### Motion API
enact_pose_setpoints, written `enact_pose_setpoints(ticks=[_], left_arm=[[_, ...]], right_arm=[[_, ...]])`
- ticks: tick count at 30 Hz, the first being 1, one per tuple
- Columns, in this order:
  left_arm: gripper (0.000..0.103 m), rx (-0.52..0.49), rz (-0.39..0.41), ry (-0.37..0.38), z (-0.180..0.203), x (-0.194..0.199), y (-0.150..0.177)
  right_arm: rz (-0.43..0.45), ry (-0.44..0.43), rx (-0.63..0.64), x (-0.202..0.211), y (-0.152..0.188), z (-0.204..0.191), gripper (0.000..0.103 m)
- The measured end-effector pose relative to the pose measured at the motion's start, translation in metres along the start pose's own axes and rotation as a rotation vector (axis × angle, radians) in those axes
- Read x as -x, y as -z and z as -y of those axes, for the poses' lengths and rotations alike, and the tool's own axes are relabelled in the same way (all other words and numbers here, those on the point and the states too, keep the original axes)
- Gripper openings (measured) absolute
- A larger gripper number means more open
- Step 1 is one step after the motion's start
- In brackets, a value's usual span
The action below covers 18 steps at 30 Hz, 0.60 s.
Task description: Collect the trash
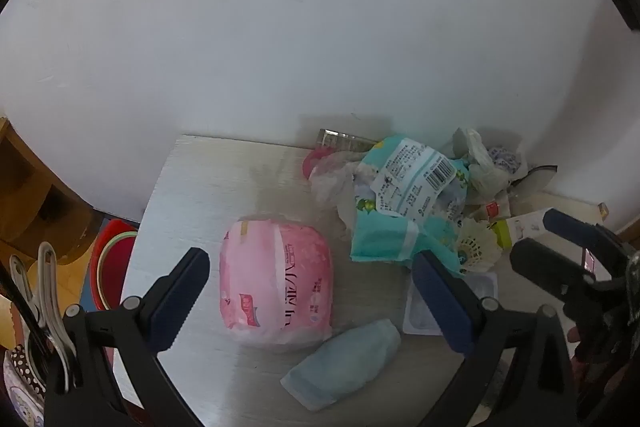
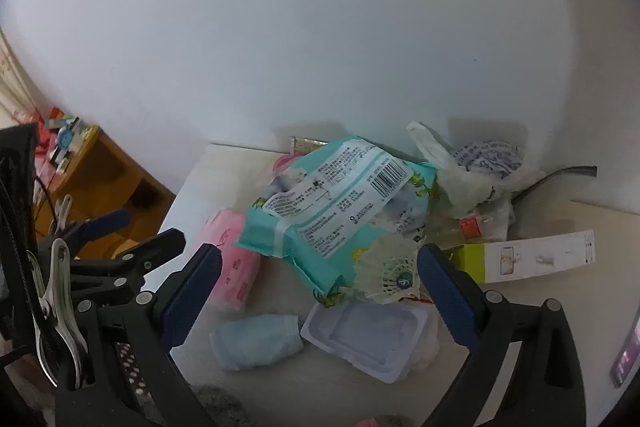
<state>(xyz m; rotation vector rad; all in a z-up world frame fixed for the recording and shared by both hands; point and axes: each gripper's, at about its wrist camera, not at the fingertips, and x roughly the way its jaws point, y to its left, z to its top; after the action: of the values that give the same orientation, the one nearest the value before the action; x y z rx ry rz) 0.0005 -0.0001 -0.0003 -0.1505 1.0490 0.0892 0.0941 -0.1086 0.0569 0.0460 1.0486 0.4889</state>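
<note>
Only the right wrist shows the phone [image 2: 625,359] clearly

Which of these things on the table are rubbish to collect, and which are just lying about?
Likely rubbish:
teal wrapper
clear plastic tray
crumpled white bag
pale blue packet
shuttlecock, perhaps

Just lying about:
red basin beside the table
wooden shelf
clips
</note>
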Motion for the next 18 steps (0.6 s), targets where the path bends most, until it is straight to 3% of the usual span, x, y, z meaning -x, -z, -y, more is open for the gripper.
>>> enact_pose_setpoints(ticks=[18], left_arm=[[0.103,0.005,0.008,-0.019,0.0004,-0.0016,-0.0004]], right_arm=[[0.004,-0.026,0.029,-0.0006,0.0020,-0.0020,0.100]])
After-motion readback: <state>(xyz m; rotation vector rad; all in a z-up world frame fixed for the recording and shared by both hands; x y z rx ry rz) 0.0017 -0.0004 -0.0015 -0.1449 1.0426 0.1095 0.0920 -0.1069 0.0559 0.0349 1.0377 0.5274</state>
